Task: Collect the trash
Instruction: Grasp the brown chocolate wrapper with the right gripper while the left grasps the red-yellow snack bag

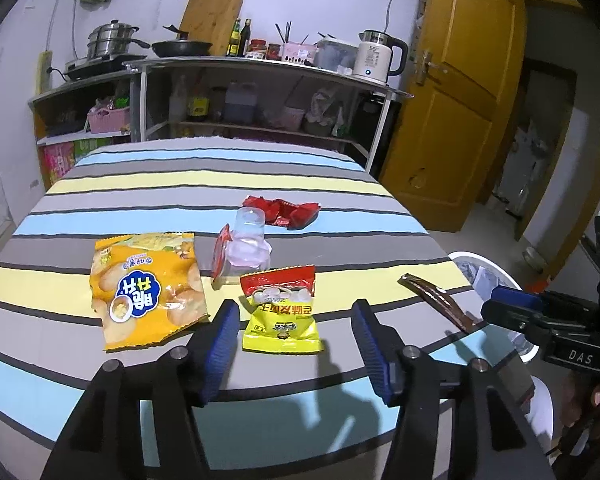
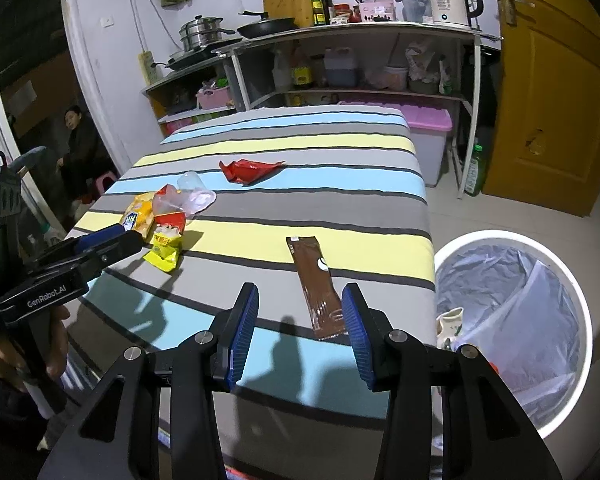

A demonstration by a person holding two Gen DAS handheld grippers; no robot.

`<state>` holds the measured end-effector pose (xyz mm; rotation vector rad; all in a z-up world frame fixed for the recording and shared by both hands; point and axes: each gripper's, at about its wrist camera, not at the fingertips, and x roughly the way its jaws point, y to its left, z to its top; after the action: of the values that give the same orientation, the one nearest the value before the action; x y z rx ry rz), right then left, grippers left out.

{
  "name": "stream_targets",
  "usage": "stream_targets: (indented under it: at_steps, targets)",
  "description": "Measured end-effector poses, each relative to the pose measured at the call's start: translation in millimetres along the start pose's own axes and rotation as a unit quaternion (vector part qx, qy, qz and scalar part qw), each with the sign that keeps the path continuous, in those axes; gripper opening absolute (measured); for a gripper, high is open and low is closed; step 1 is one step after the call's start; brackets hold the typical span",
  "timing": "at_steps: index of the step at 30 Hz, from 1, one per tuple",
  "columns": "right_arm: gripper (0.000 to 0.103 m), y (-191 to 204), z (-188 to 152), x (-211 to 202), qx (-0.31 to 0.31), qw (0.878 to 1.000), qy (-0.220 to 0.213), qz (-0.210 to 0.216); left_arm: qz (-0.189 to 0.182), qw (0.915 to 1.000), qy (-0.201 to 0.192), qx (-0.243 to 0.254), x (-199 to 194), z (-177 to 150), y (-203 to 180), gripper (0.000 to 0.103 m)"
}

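Hovering over wrappers with both pairs of jaws spread and holding nothing

Left gripper (image 1: 294,344) gaping wide, lined up on the yellow snack packet (image 1: 281,312) lying flat on the striped cloth (image 1: 148,184); right gripper (image 2: 300,332) about half spread above the near end of the brown sachet (image 2: 315,286), seemingly not touching it, close to the white lined bin (image 2: 572,296). Further out: orange chip bag (image 1: 148,288), clear cup (image 1: 249,240), red wrapper (image 1: 284,210). Risk of pads sliding over flat foil, pinching cloth instead, or nudging the sachet off the table edge
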<state>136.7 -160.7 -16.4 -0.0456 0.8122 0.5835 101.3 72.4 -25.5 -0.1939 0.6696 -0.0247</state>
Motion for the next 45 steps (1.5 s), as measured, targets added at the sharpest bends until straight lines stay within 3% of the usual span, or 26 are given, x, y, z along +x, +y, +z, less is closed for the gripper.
stream_targets:
  at_steps: [7,17,25,30,45]
  targets:
    - [0.045,-1,7,18,-0.006,1.0,0.01,0.0,0.0,0.9998,0.02,0.001,21,0,-1,0.058]
    - [0.045,-5,17,54,-0.013,0.999,0.041,-0.003,0.028,0.9983,0.052,0.003,48,-1,-1,0.058]
    - [0.045,-6,19,68,-0.01,0.998,0.055,-0.005,0.037,0.9973,0.063,0.004,56,0,-1,0.048]
    - [0.022,-6,15,67,-0.004,0.999,0.052,-0.006,0.039,0.9976,0.057,0.009,55,-1,-2,0.045]
    - [0.021,-2,13,22,0.021,1.0,0.005,0.009,0.012,0.9993,0.022,0.03,18,1,-22,0.045]
